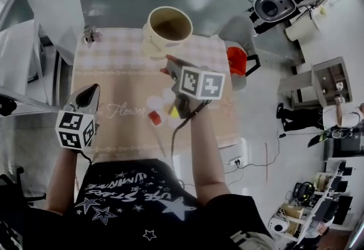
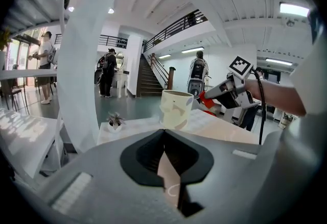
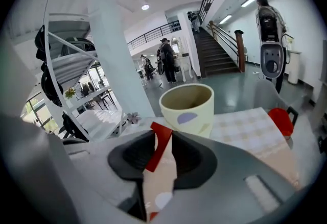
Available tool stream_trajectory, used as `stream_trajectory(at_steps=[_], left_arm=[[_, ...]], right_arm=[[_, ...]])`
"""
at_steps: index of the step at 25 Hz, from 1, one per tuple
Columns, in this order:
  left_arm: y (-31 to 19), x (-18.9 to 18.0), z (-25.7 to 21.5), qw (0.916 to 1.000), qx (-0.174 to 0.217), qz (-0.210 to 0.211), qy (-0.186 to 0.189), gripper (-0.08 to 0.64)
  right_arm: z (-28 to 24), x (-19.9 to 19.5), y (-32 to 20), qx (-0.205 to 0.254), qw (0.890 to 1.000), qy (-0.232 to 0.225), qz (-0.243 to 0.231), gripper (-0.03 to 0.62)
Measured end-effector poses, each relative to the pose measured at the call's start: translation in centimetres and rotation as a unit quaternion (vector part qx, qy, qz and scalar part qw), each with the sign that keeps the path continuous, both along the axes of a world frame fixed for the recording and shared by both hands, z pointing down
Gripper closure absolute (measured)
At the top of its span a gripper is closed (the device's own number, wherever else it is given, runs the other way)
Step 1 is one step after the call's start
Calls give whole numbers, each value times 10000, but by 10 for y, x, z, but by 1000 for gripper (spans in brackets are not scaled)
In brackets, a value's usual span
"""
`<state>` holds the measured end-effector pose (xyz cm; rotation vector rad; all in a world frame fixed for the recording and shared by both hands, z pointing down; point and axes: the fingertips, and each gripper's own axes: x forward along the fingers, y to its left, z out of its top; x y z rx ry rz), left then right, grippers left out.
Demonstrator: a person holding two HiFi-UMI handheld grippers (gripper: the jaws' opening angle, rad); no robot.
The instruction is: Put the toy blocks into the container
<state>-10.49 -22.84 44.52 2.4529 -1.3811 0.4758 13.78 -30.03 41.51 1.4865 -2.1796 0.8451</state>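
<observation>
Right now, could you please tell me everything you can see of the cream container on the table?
The container is a round, cream, open-topped tub with lilac and beige patches on its wall. It stands upright at the far end of the checked tablecloth, touched by nothing else. No block shows inside, though its bottom is shadowed.

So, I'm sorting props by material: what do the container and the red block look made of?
The container looks like glazed ceramic or hard plastic: cream, with a thick rim and a smooth, rigid-looking wall with pastel patches. The red block is probably painted wood or plastic: flat, sharp-edged, even matte red.
</observation>
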Motion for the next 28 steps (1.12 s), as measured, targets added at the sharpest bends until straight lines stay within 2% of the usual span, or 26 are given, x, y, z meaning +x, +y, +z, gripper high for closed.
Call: stream_trajectory(at_steps=[10,17,26,28], left_arm=[[-45,23,-25,9991,253,-332,-78,551],[-64,41,-27,9979,278,-572,-156,551],[-59,45,-17,9964,127,-810,-229,551],[-57,44,-17,9966,112,-791,-223,551]], right_arm=[[-51,34,-98,1171,9929,54,-210,482],[-35,35,-143,1255,9895,341,-633,479],[-22,29,-161,1411,9835,630,-944,476],[-21,28,-160,1428,9828,669,-958,442]])
